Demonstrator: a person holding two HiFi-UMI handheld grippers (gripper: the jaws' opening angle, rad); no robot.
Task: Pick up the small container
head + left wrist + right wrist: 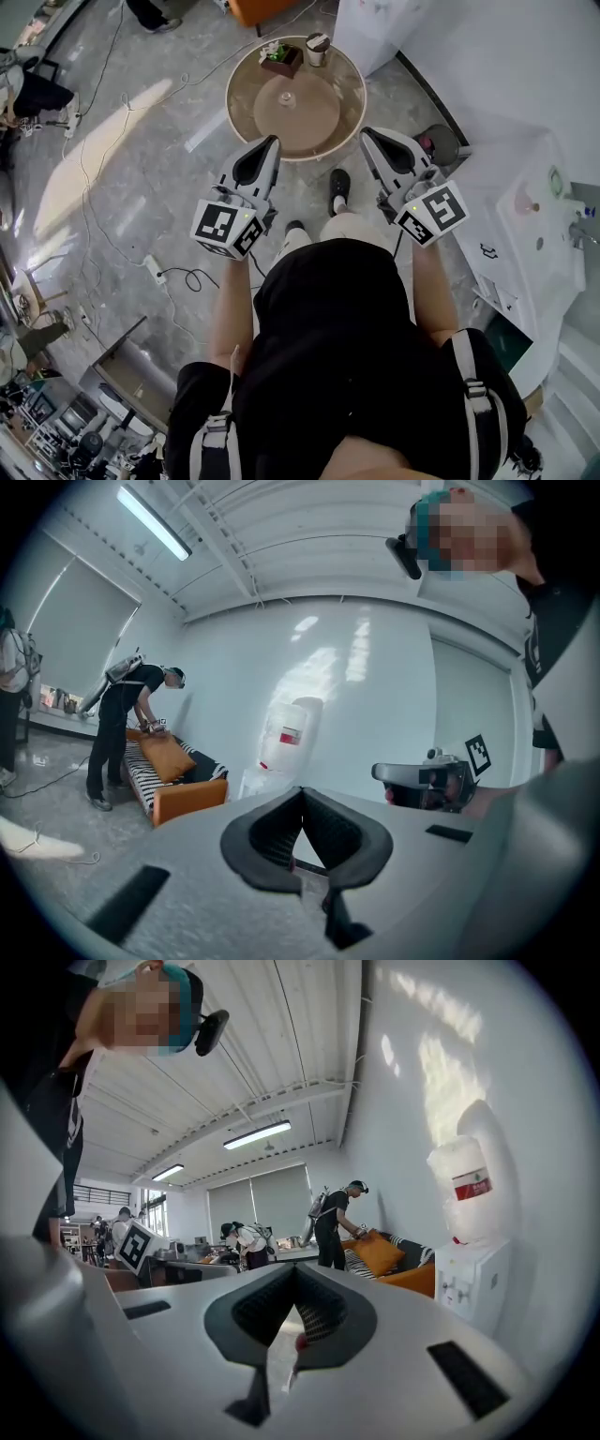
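Left gripper and right gripper held level before table; jaws together, empty.

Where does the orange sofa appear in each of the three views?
Head view: orange sofa, top edge, beyond the round table.
Left gripper view: lower left, a person bending over it.
Right gripper view: right of centre, low.
Shared landmark: the water dispenser beside the sofa in both gripper views.
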